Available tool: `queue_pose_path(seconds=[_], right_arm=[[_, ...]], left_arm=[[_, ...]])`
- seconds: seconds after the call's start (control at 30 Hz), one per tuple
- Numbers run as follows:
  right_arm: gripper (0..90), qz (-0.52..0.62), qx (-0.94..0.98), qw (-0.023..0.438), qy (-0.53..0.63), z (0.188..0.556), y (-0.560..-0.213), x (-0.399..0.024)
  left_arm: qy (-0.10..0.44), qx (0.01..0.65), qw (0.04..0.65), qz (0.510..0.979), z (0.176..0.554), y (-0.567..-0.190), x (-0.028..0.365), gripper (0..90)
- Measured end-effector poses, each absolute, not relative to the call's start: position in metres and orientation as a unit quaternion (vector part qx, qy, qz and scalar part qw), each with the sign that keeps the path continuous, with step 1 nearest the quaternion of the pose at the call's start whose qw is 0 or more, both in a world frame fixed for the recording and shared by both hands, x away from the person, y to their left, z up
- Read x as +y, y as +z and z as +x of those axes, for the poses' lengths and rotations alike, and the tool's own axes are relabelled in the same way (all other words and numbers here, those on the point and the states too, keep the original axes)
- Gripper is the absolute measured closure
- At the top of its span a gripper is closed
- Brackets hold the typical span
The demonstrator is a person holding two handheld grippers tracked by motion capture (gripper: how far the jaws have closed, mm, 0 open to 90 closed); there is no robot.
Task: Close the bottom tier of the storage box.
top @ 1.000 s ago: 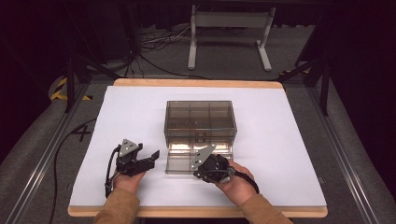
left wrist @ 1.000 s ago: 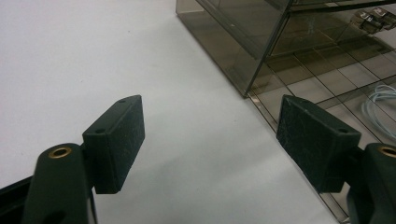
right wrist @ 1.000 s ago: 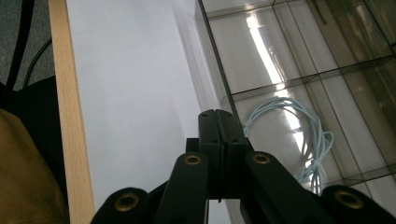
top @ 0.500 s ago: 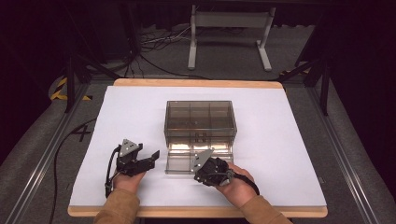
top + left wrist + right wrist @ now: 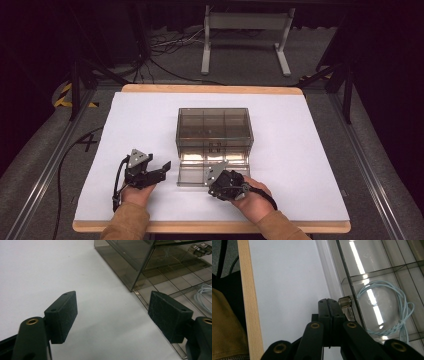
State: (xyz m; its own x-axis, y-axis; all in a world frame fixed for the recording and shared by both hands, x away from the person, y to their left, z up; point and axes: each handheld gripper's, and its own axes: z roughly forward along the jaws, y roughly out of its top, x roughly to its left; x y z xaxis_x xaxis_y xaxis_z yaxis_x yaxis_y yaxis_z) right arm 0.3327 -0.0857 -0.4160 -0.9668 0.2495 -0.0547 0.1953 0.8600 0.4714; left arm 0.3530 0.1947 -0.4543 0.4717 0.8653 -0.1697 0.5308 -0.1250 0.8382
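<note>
Right gripper [image 5: 328,301], jaws closed empty, is touching the drawer [image 5: 212,170] knob [image 5: 345,302]; left gripper [image 5: 112,315] is waiting wide open on the white table [image 5: 310,150].

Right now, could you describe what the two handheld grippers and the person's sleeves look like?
Both the left gripper and the right gripper are black, with flat rectangular pads and brass-coloured pivot pins. Each carries a grey three-cornered plate; a black cable trails from the left. The sleeves are tan.

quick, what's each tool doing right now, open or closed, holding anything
Left tool: open, holding nothing, beside the smoky clear drawer box.
Right tool: closed, nothing between its jaws, next to the drawer's metal knob.
</note>
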Motion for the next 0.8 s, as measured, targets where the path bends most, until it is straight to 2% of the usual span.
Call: queue_pose_path(seconds=[0.8], right_arm=[[90.0,0.122,0.963,0.060,0.235,0.3358,-0.4237,-0.0878]], left_arm=[[0.185,0.480,0.453,0.728,0.3531,-0.4543,0.1944,24.4]])
